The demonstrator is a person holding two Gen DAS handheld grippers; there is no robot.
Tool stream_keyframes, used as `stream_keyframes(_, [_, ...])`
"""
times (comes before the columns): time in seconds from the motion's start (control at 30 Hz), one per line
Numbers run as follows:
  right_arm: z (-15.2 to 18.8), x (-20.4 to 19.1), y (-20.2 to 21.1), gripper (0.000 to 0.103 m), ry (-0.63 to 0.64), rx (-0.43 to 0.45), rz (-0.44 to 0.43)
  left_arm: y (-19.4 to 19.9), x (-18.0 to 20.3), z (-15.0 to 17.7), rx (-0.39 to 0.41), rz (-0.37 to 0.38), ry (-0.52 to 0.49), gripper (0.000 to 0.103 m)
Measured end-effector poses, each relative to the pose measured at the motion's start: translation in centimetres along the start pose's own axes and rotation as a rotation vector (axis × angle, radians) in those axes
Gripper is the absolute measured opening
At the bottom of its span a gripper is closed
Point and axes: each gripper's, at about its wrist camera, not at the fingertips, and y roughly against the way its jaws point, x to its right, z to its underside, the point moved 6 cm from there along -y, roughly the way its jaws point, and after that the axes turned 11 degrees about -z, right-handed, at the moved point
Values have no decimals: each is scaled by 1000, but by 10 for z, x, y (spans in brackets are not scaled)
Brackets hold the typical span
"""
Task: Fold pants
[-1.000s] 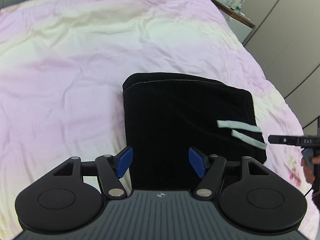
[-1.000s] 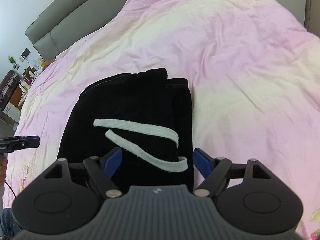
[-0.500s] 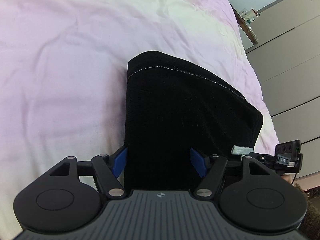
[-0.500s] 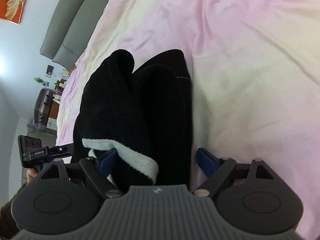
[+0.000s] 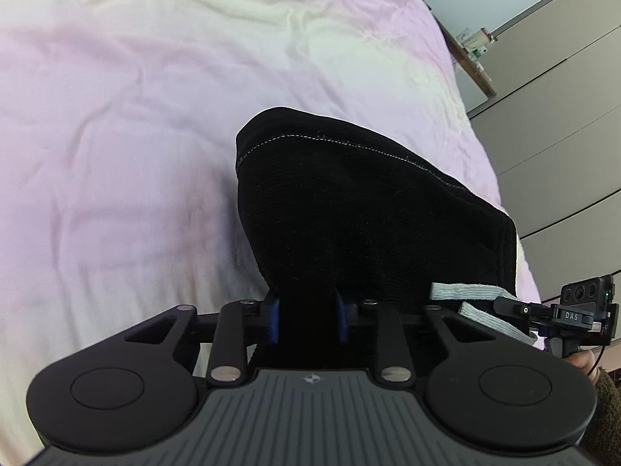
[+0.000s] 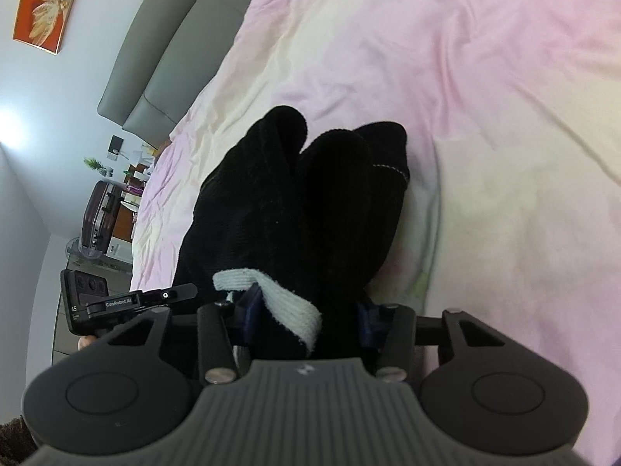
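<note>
The black folded pants [image 5: 361, 209] lie on the pink and cream bedspread [image 5: 116, 116]. My left gripper [image 5: 306, 320] is shut on the near edge of the pants, blue pads pressed into the cloth. A white drawstring [image 5: 465, 293] hangs at the right of that edge. In the right wrist view the pants [image 6: 295, 202] bunch into two rolls, and my right gripper [image 6: 306, 314] is shut on their near edge with the white drawstring [image 6: 279, 303] draped over it. Each gripper shows in the other's view: the right one [image 5: 574, 314], the left one [image 6: 116, 303].
The bedspread [image 6: 485, 116] spreads wide around the pants. A grey headboard [image 6: 163, 73] and a nightstand with clutter [image 6: 116, 202] stand at the far left. A wardrobe [image 5: 562, 116] and a side table [image 5: 473, 62] are off the bed's right side.
Both grippers have closed from open onto the near edge of the pants. The near edge has bunched and risen, and both cameras have come closer to the cloth.
</note>
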Motion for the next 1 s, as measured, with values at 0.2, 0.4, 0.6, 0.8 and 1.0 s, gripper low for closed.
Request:
stream_keyframes(0.2, [11, -68, 11, 41, 81, 5, 33, 58, 0, 11, 57, -20, -37, 28])
stream_keyframes(0.4, [31, -135, 2, 41, 151, -11, 4, 132, -24, 18, 132, -61, -50, 28])
stream_keyframes(0.6, [53, -199, -45, 41, 212, -49, -60, 200, -80, 21, 208, -135, -12, 28])
stream_keyframes(0.8, [66, -249, -128, 41, 245, -115, -121, 245, -157, 22, 249, -209, 58, 28])
stream_keyframes(1.0, [75, -269, -222, 41, 238, -182, -155, 251, -228, 11, 236, -272, 118, 28])
